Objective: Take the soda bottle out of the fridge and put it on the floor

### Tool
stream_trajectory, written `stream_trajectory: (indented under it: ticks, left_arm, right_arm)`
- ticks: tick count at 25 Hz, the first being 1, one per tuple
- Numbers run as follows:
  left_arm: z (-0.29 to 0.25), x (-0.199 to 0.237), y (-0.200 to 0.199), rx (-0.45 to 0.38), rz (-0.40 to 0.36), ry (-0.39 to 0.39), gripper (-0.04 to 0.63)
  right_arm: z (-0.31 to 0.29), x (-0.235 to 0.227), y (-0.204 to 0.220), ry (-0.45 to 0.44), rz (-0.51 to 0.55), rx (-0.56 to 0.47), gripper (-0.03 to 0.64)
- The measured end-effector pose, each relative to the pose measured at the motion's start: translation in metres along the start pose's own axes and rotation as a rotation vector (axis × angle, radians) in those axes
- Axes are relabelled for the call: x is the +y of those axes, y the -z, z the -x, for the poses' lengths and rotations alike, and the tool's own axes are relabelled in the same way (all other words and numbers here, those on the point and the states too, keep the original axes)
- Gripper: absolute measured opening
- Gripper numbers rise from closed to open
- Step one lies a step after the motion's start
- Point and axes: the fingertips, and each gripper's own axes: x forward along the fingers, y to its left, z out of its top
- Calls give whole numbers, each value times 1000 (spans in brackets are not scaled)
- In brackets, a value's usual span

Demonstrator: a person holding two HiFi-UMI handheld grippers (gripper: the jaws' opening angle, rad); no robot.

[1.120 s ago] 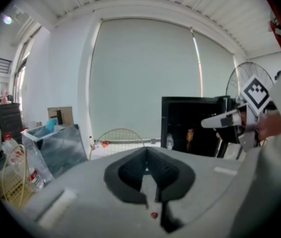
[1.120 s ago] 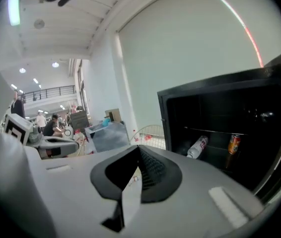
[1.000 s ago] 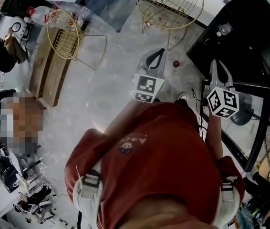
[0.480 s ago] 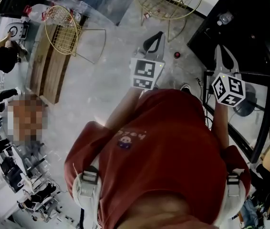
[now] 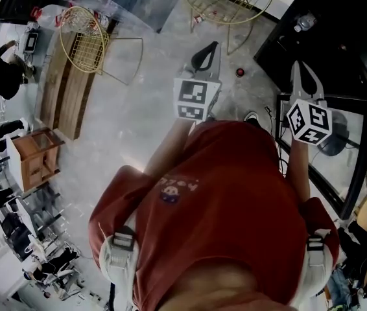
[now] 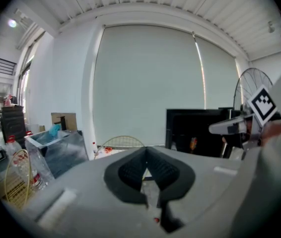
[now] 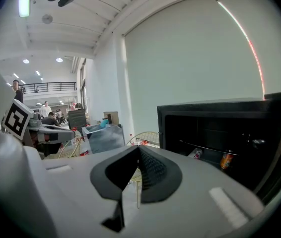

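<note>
Left gripper (image 6: 146, 163) and right gripper (image 7: 138, 152): both jaws fully closed, nothing in either. Orange soda bottle (image 7: 225, 160) sits well ahead and to the right of the right jaws. It's upright on a shelf inside the open black fridge (image 7: 215, 109), with a pale container (image 7: 196, 153) tilted beside it. Labels too small to read.

Large open-plan workspace, of the studio or lab sort. Polished concrete floor (image 5: 131, 135), high slatted ceiling (image 6: 180, 4), mezzanine railing (image 7: 51, 87), wall-wide roller blinds (image 6: 150, 83). People (image 5: 2, 76) sit grouped along one edge. Scattered props include wire chairs (image 5: 86, 41), a small wooden cabinet (image 5: 35, 157) and a black fridge (image 7: 230, 148).
</note>
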Motion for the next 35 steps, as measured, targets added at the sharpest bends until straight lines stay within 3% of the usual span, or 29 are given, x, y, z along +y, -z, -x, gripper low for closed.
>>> stream_trajectory:
  ticks: [35]
  left_arm:
    - [12, -9, 11, 10, 3, 14, 0]
  right_arm:
    - [11, 7, 13, -4, 7, 20, 2]
